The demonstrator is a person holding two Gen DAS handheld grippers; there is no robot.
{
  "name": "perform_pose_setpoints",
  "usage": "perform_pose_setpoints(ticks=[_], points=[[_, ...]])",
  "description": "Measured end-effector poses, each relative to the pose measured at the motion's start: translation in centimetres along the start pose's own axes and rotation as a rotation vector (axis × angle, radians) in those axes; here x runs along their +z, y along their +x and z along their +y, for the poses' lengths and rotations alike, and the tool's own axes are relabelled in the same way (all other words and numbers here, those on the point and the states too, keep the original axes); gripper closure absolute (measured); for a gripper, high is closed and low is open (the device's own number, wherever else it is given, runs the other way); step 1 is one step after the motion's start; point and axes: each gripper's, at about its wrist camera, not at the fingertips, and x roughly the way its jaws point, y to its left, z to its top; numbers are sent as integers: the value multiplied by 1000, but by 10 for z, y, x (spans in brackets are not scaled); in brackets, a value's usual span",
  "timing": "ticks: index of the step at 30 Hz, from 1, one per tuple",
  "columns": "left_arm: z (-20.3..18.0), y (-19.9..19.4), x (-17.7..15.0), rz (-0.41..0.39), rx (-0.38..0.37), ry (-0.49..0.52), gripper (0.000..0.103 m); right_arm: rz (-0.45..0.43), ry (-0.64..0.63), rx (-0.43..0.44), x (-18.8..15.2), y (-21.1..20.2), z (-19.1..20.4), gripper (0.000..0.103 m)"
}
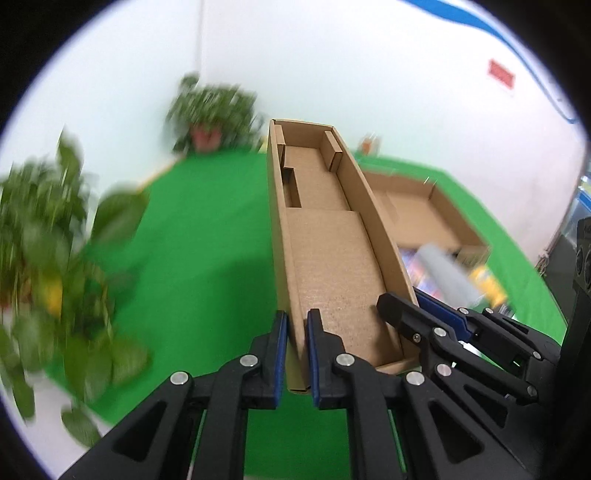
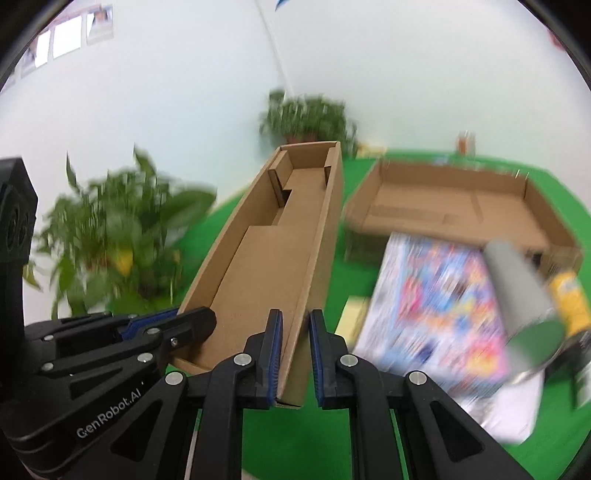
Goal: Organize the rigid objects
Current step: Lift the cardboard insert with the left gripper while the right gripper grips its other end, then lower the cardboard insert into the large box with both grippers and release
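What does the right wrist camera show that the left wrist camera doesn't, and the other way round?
Only the right wrist view shows the framed pictures high on the wall and the colourful flat box in full. Only the left wrist view shows the red sign and blue stripe on the wall. Both show the narrow cardboard tray held at its near end by the left tongs and right tongs, the open cardboard box, grey cylinder, plants and green cloth.

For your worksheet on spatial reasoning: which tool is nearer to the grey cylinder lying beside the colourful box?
Right. The right tool, shut on the long cardboard tray's right wall, is on the grey cylinder's side; the left tool grips the far wall.
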Motion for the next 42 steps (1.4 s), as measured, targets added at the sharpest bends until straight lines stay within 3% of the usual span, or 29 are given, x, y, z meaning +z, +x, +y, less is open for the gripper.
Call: perform_pose_setpoints(ticks=[5, 9, 13, 17, 21, 30, 37, 42], points=[[-30, 11, 73, -103, -58, 69, 93, -122, -1, -74, 74, -18, -30, 90], [-44, 37, 129, -116, -102, 110, 93, -158, 15, -126, 137, -15, -59, 91], [-44, 84, 170, -46, -124, 137, 93, -104, 53, -151, 186, 13, -91, 90], [-47, 126, 189, 34, -86, 149, 93, 20, 119, -139, 216, 65, -118, 90], [-35, 167, 195, 119, -89, 129, 93, 113, 161, -124, 219, 117, -134, 90], [-7, 260, 161, 310, -65, 87, 94, 331, 259, -80, 167, 240, -158, 90], [3, 293, 138, 370, 9, 104, 96, 456, 303, -60, 124, 306, -168, 91], [15, 304, 133, 401, 5, 82, 96, 494, 296, -48, 112, 328, -174, 88]])
